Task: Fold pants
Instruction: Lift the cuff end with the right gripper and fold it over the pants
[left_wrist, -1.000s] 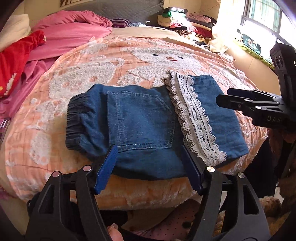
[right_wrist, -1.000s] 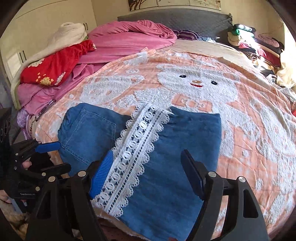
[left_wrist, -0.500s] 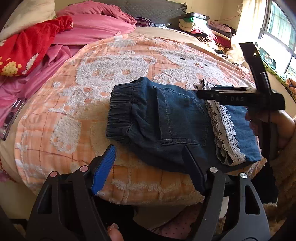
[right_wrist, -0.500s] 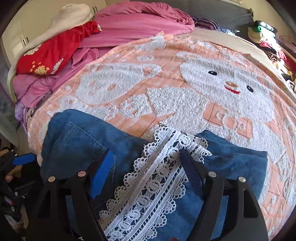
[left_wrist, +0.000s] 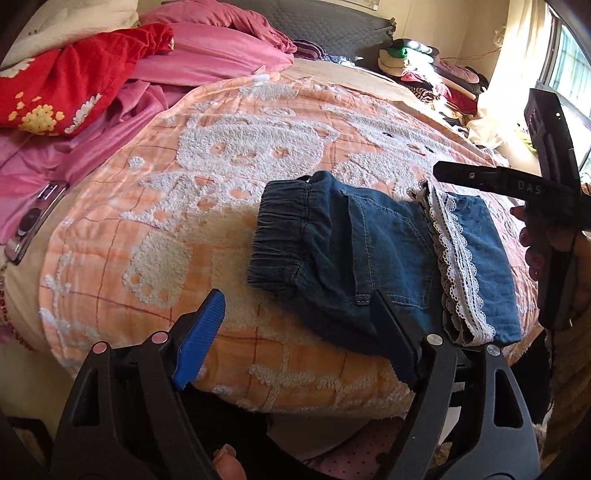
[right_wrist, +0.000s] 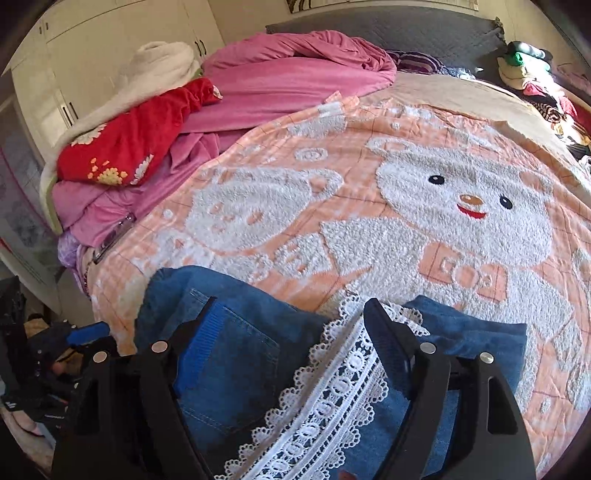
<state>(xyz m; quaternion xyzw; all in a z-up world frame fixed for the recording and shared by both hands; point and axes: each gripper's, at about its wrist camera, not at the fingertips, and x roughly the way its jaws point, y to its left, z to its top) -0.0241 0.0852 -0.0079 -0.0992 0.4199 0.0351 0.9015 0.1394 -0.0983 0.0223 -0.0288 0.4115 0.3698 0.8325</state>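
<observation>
A: How far along is the fold?

B: It looks nearly done, I'd judge. The denim pants lie as a compact bundle at the near edge of the bed, on the peach bear blanket, with the lace-trimmed hem doubled over the back pocket and the elastic waistband at the bundle's left end. Maybe a last smoothing or one more fold is left; I can't tell if the layers line up underneath.

A: And the claws?

B: The left gripper hangs off the near edge, tilted down at the bundle, its jaws opening with only blanket and the bundle's near corner seen between them, gripping nothing. The right gripper hovers over the pants, also angled down, jaws spread wide over pocket and lace; its pads don't seem to pinch any cloth.

A: Any hands showing?

B: In the left view, the right hand wraps its gripper's handle beside the bundle's right end.
</observation>
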